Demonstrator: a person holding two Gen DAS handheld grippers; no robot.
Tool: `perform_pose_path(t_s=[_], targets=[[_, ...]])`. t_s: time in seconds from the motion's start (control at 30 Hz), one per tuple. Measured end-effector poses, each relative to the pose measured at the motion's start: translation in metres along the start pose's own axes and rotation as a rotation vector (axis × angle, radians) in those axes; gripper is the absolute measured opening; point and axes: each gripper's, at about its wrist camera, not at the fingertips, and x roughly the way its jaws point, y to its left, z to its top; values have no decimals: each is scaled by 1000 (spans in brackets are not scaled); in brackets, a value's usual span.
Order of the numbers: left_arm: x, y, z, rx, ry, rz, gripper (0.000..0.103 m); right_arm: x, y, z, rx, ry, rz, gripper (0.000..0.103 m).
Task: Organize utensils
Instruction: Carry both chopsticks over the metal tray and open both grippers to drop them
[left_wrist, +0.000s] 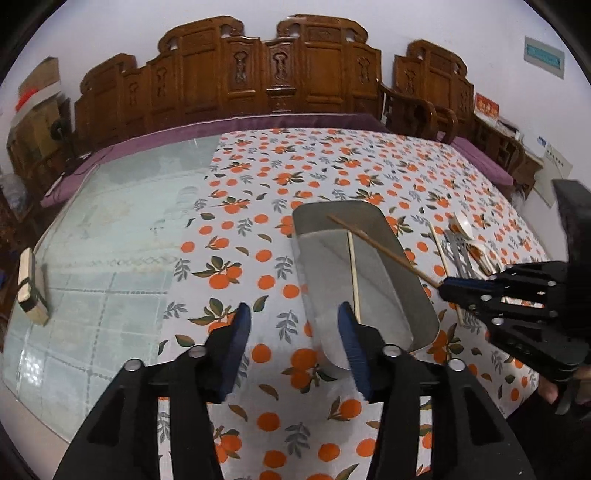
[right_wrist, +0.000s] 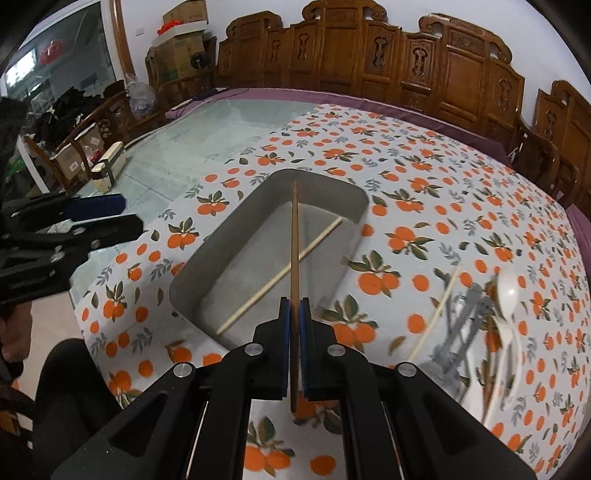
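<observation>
A grey metal tray (left_wrist: 413, 295) (right_wrist: 207, 273) lies on the orange-print tablecloth. A pale chopstick (left_wrist: 354, 273) (right_wrist: 280, 277) lies inside it. My right gripper (right_wrist: 294, 306) (left_wrist: 445, 286) is shut on a dark brown chopstick (right_wrist: 294, 243) (left_wrist: 384, 249) and holds it slanted over the tray. My left gripper (left_wrist: 293, 317) (right_wrist: 118, 214) is open and empty, at the tray's near left corner. To the right of the tray lie another pale chopstick (left_wrist: 445, 266) (right_wrist: 437, 310), metal forks (left_wrist: 460, 254) (right_wrist: 461, 325) and white spoons (left_wrist: 463, 225) (right_wrist: 508, 295).
The tablecloth (left_wrist: 266, 258) covers the right part of a glass-topped table (left_wrist: 110, 258). A wooden block with dark bands (left_wrist: 31, 291) (right_wrist: 109, 166) sits on the glass at the left. Carved wooden chairs (left_wrist: 258, 70) line the far side.
</observation>
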Motion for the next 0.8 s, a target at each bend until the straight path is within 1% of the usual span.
perform_pose_path(t_s=[0.07, 0.17, 0.27, 0.47, 0.67, 0.8], targets=[[0, 3, -1, -11, -7, 2, 63, 8, 2, 4, 10, 11, 5, 6], [-1, 5, -2, -1, -13, 14, 71, 21, 4, 9, 26, 29, 12, 6], [-1, 10, -1, -17, -17, 11, 73, 33, 5, 14, 44, 38, 21, 6], [-2, 15, -1, -30, -18, 16, 73, 51, 8, 18, 67, 58, 40, 6], [-1, 15, -1, -28, -18, 19, 73, 57, 7, 16, 85, 62, 69, 7], [-1, 15, -1, -27, -16, 18, 73, 54, 10, 15, 73, 51, 115, 8]])
